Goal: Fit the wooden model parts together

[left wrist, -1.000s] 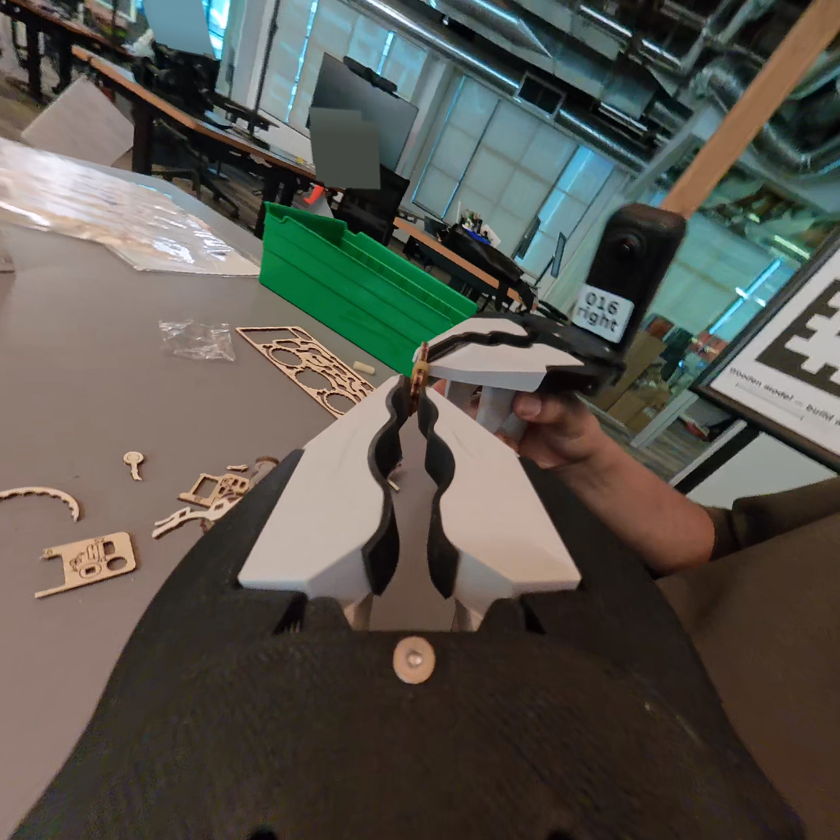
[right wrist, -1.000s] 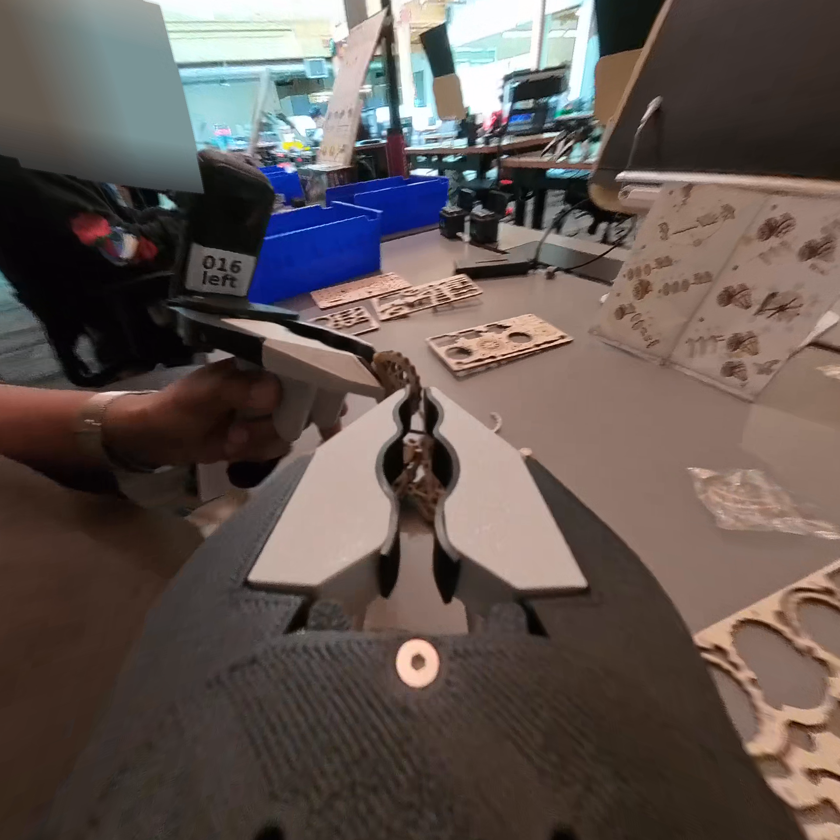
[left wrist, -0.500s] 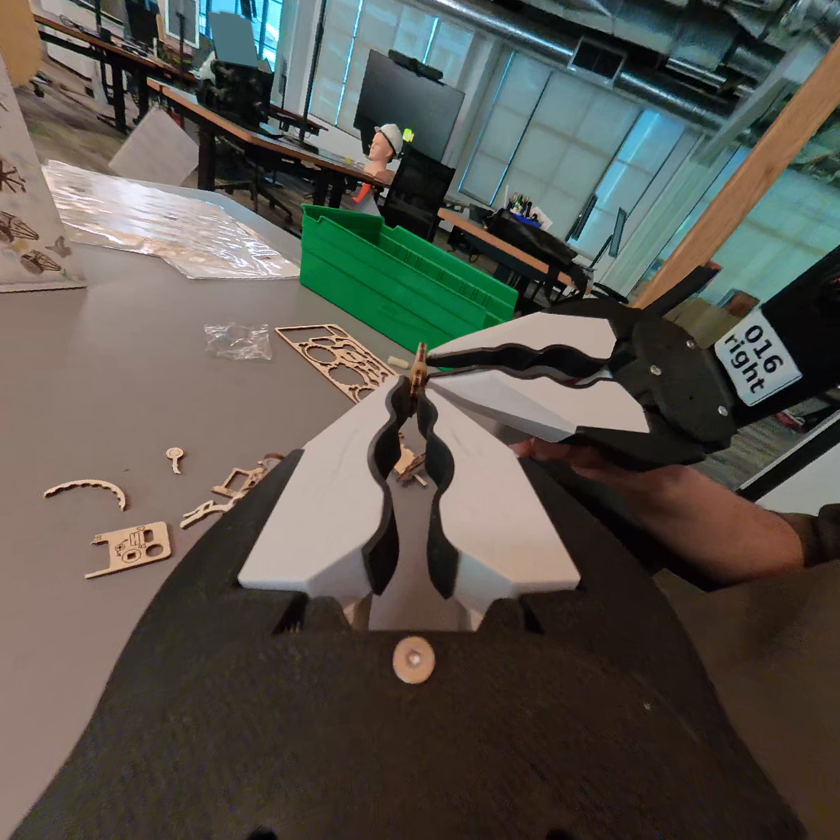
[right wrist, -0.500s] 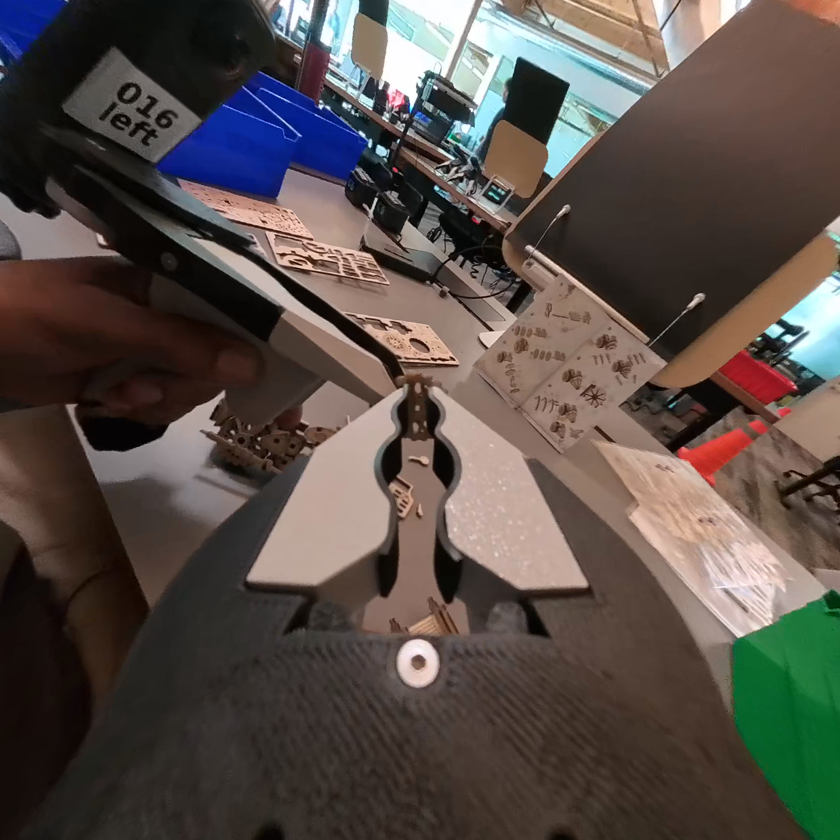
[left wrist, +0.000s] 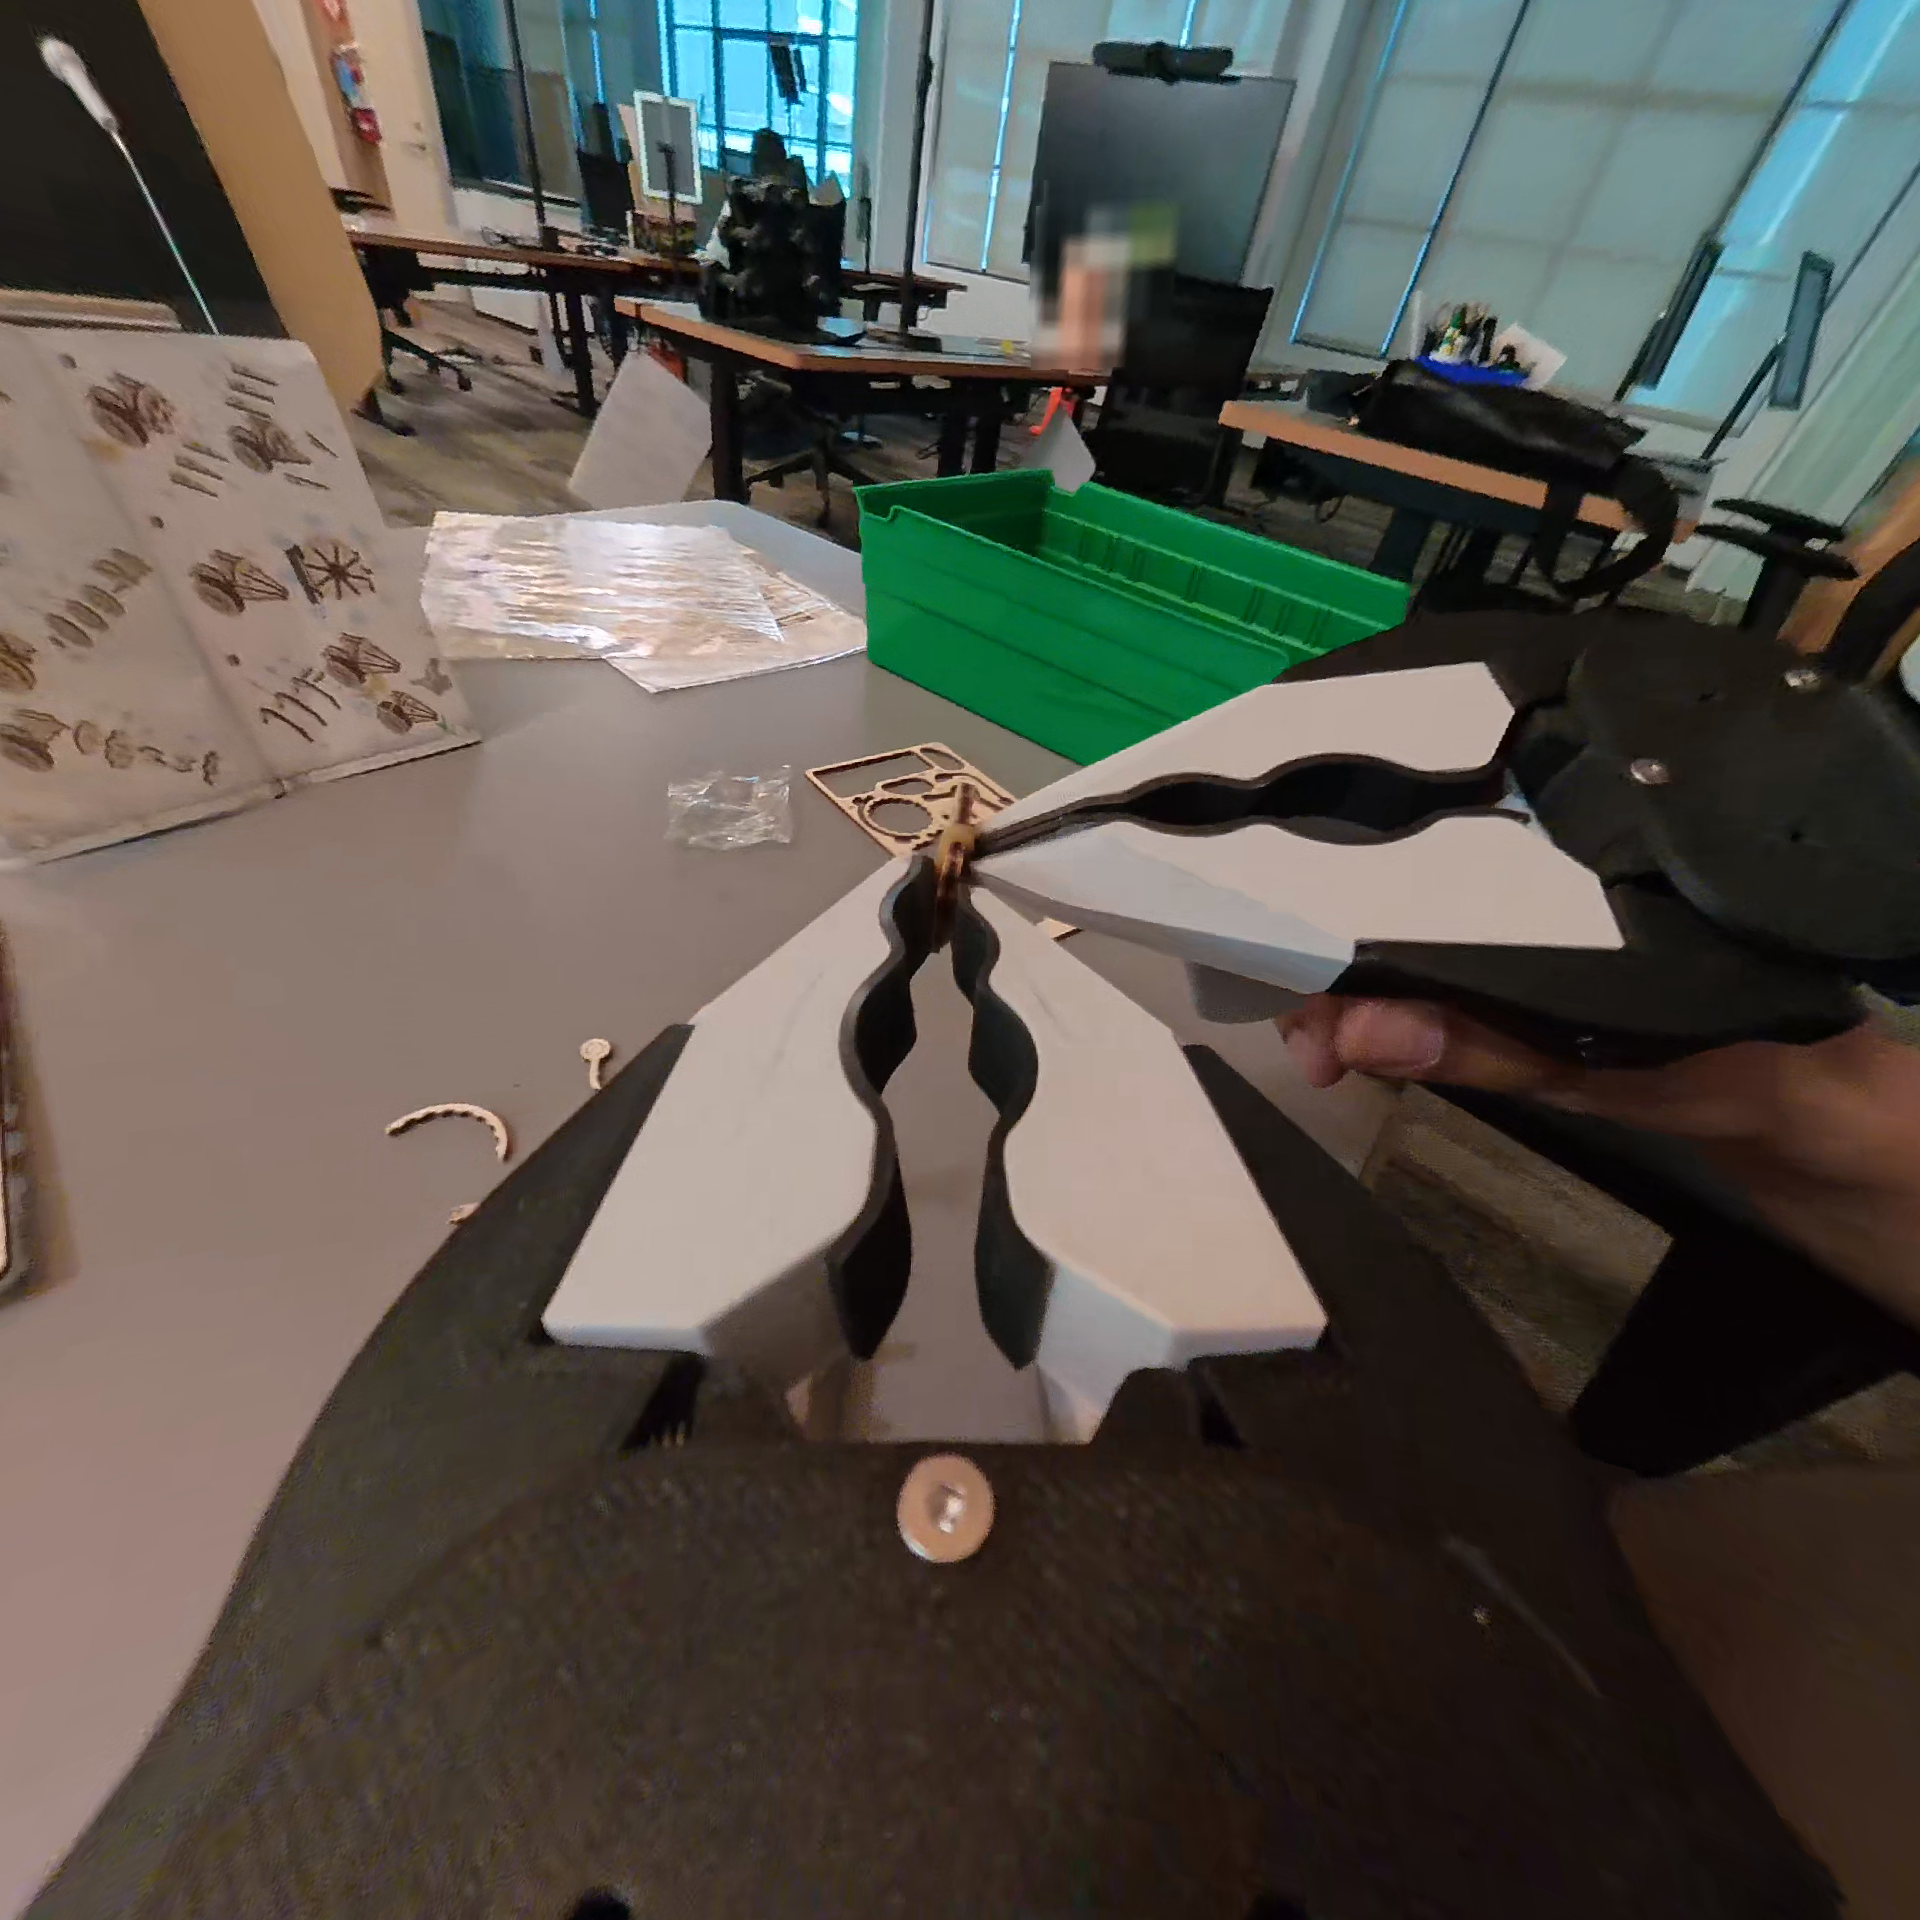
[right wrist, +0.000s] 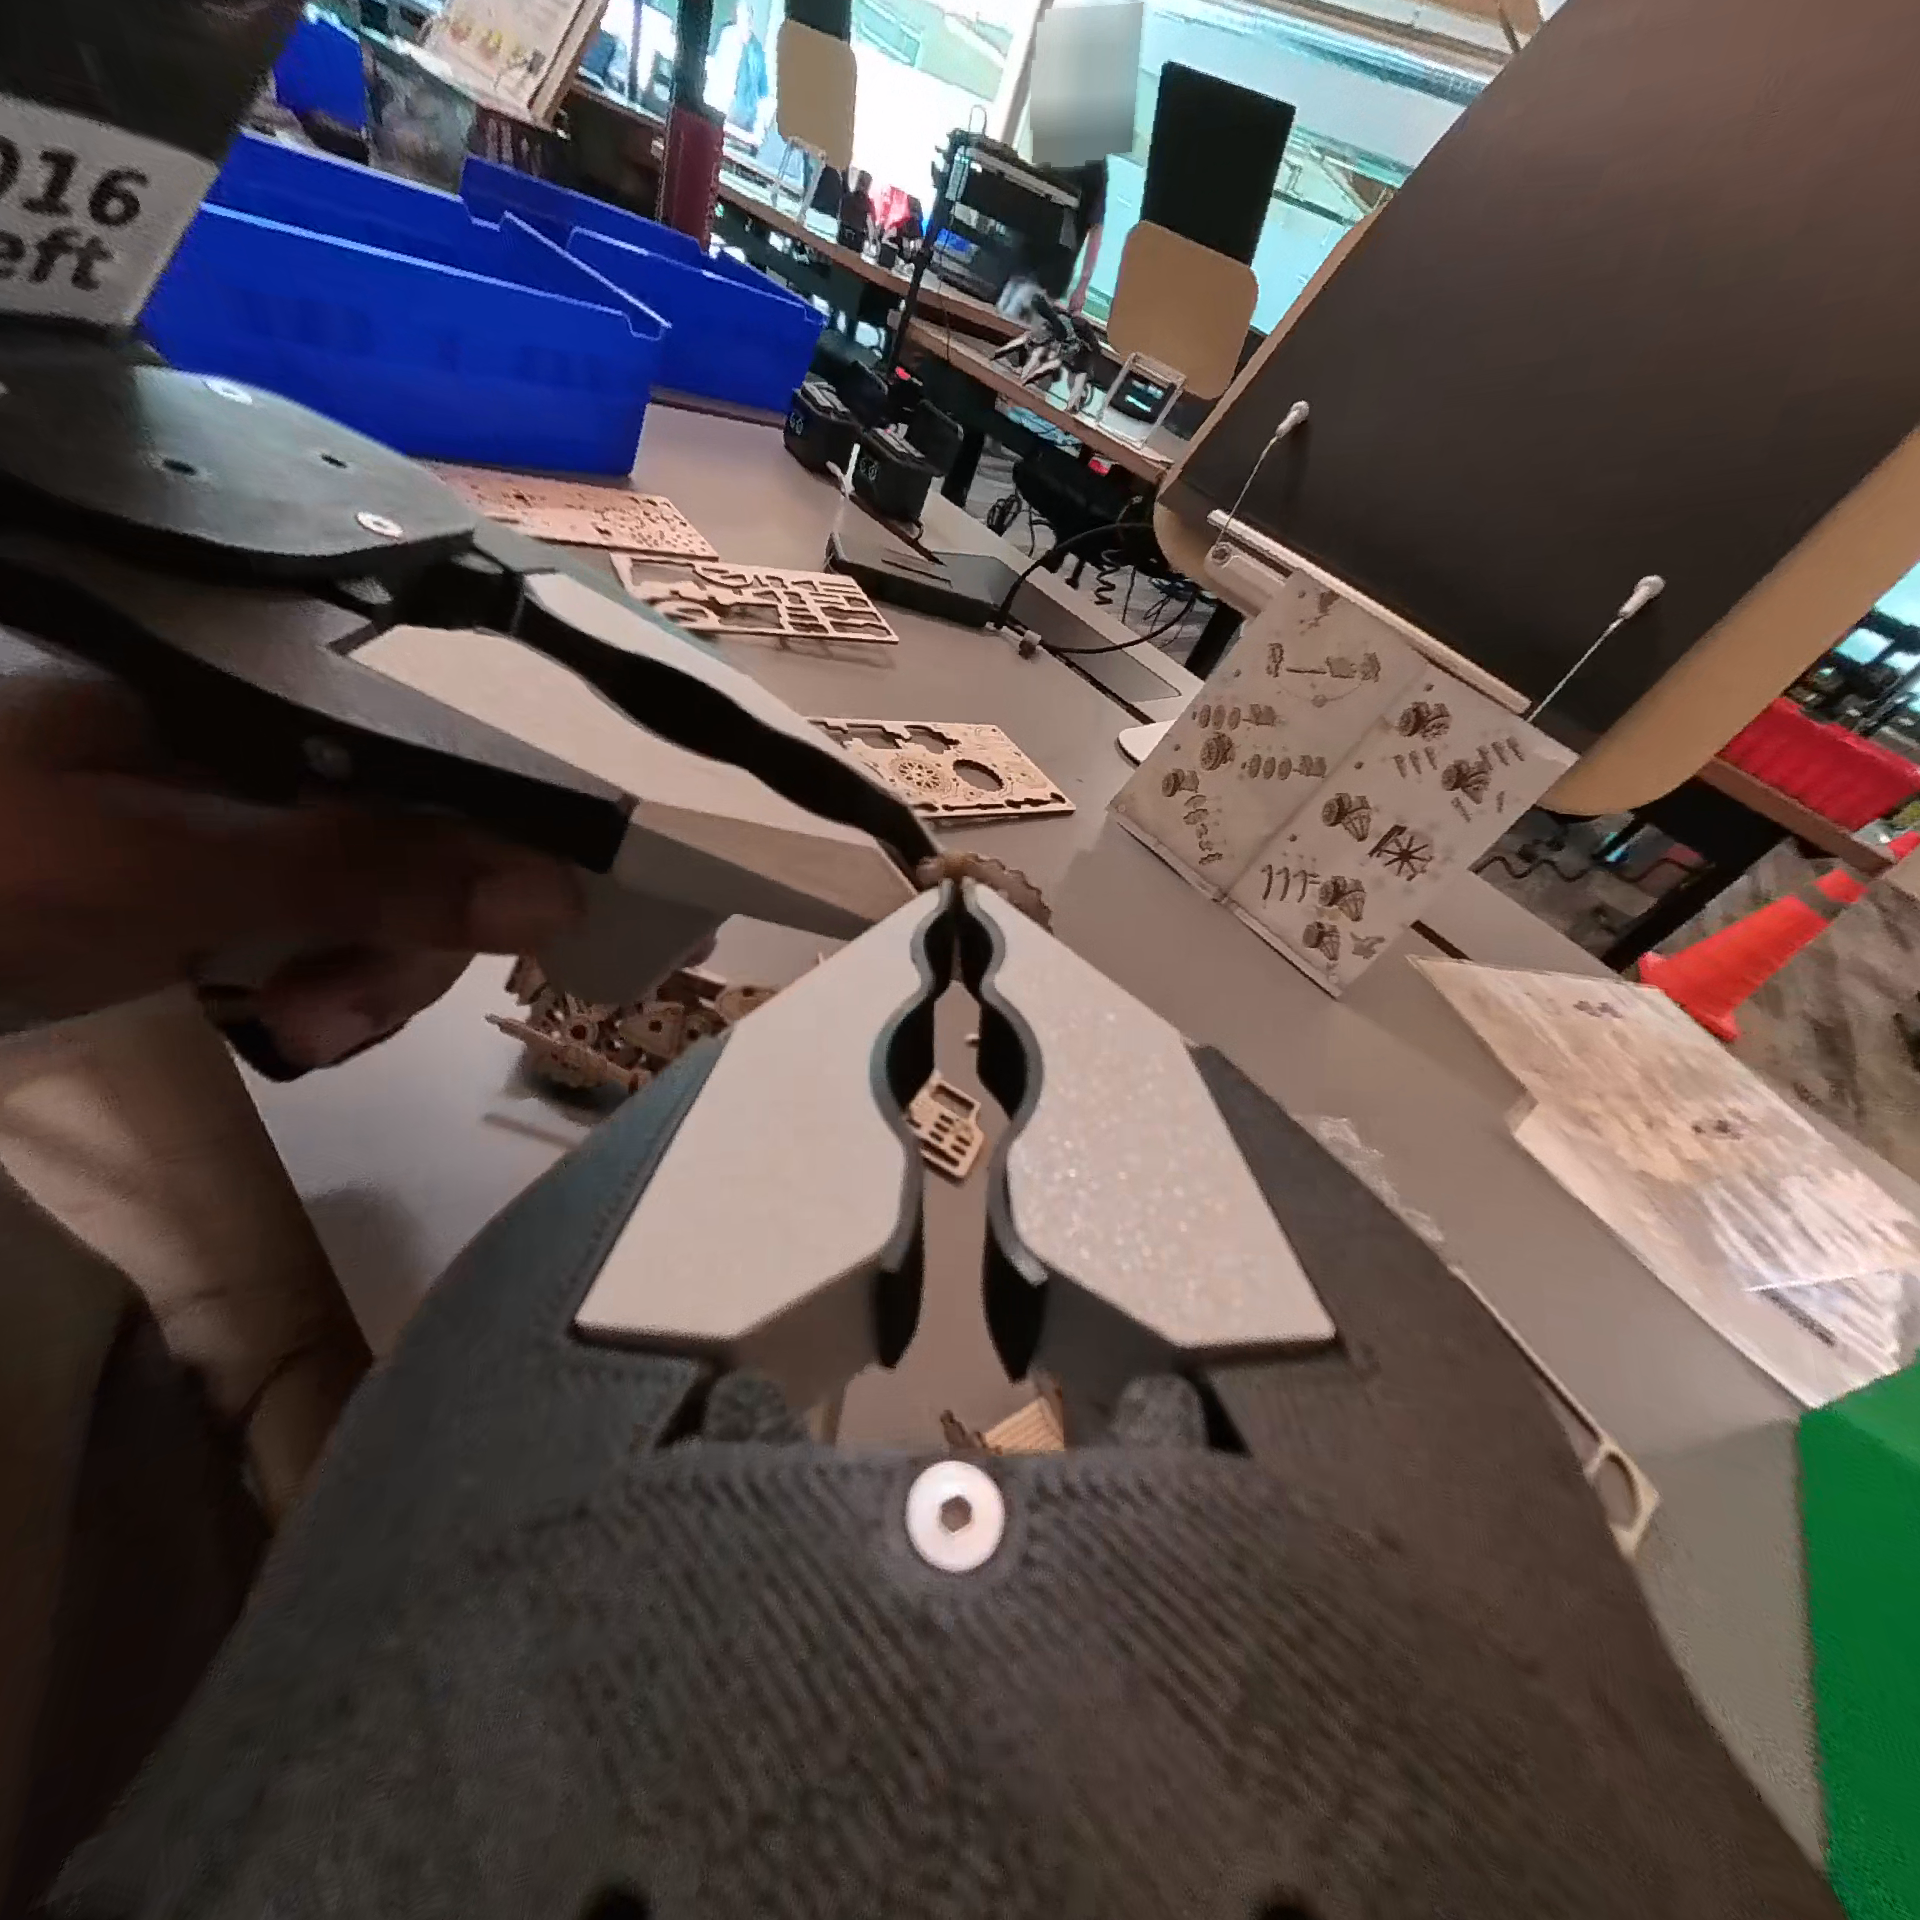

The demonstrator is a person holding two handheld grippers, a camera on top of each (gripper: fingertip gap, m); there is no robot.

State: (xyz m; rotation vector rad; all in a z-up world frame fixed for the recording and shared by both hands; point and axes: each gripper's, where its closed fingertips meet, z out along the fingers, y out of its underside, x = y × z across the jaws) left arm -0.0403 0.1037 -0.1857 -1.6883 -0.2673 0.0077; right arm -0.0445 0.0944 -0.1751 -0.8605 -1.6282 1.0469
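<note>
Both grippers are held above the grey table (left wrist: 312, 935), tip to tip. In the left wrist view my left gripper (left wrist: 940, 899) is shut on a small wooden gear piece (left wrist: 951, 868), seen edge-on. My right gripper (left wrist: 982, 836) comes in from the right and its tips pinch the same piece. In the right wrist view my right gripper (right wrist: 951, 896) is shut at the tips, with the toothed wooden piece (right wrist: 1003, 883) just behind them. The left gripper (right wrist: 925, 854) comes in from the left and touches it. How the piece's parts join is hidden by the fingertips.
A green bin (left wrist: 1122, 623), an instruction sheet (left wrist: 187, 623), a plastic bag (left wrist: 727, 805), a cut-out wooden sheet (left wrist: 899, 795) and loose parts (left wrist: 452, 1117) lie on the table. Blue bins (right wrist: 416, 343), wooden sheets (right wrist: 935, 769) and a parts pile (right wrist: 623, 1029) lie beyond. My two grippers' fingertips are within a few centimetres of each other.
Both grippers have swung round together with the wooden piece still pinched between their tips. The right gripper has rolled from handle-down to lying flat and sideways. Both stay shut.
</note>
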